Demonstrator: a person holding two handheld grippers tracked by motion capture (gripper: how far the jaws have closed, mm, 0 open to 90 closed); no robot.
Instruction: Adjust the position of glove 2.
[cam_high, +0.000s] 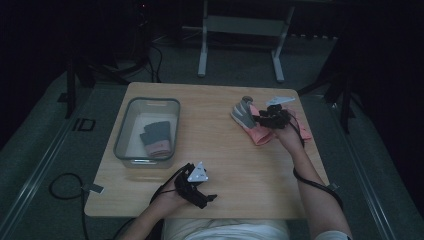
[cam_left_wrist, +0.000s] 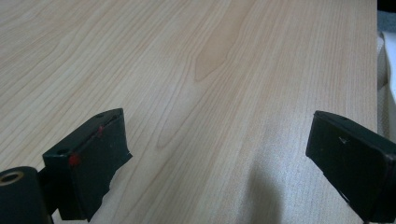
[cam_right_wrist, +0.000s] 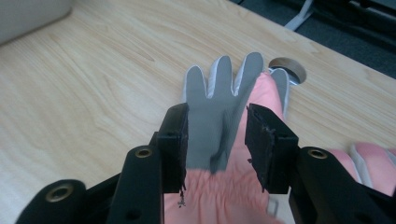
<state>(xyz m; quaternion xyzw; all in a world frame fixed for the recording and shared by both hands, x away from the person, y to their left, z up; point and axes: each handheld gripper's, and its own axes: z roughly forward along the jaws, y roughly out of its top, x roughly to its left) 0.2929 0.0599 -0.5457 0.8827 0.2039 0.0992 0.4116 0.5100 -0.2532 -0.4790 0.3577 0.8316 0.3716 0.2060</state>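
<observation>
A work glove with a grey palm and a pink cuff lies on the right half of the wooden table. My right gripper is shut on it. In the right gripper view the two black jaws pinch the glove at the base of the palm, where the fabric bunches, and its grey fingers point away. Near the table's front edge my left gripper is low over the bare wood. Its jaws stand wide open with nothing between them.
A clear plastic bin stands at the left of the table with another grey and pink glove in it. A further pink glove lies just right of the held one. A round cable hole sits beyond the glove's fingers.
</observation>
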